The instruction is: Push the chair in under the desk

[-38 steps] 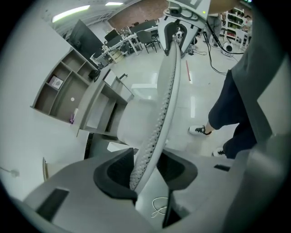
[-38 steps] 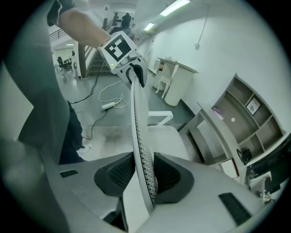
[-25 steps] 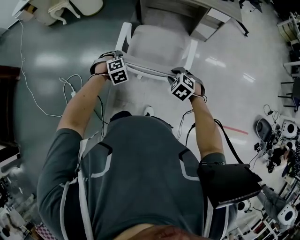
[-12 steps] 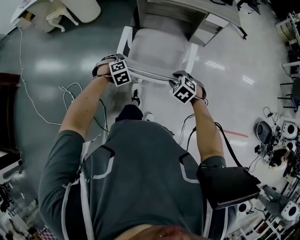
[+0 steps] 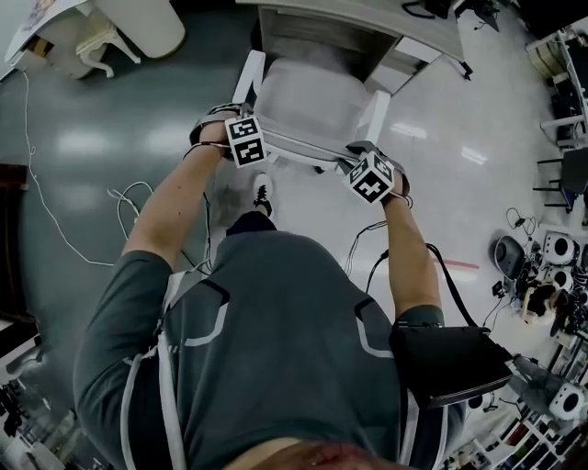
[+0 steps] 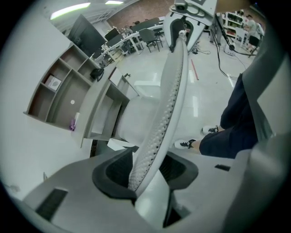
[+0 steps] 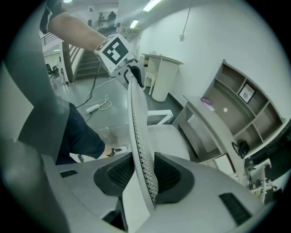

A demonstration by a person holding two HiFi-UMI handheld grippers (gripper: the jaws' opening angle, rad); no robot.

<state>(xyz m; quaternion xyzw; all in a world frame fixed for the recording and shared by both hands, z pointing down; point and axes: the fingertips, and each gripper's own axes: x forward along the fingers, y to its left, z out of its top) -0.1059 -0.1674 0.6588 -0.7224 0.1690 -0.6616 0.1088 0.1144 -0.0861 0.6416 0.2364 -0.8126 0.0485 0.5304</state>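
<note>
- The chair is seen just in front of the desk, with its seat front at the desk's edge.
- Left gripper: the jaws, just opened slightly, are set partly apart and pressed on the backrest top.
- Right gripper: the jaws, just widened, are likewise clamped on the backrest.

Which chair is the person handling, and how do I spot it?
Find the grey desk at the head view's top. Right before it stands the white chair, seat facing the desk. Unlike the curvy-legged white furniture at upper left, it has a perforated backrest.
</note>
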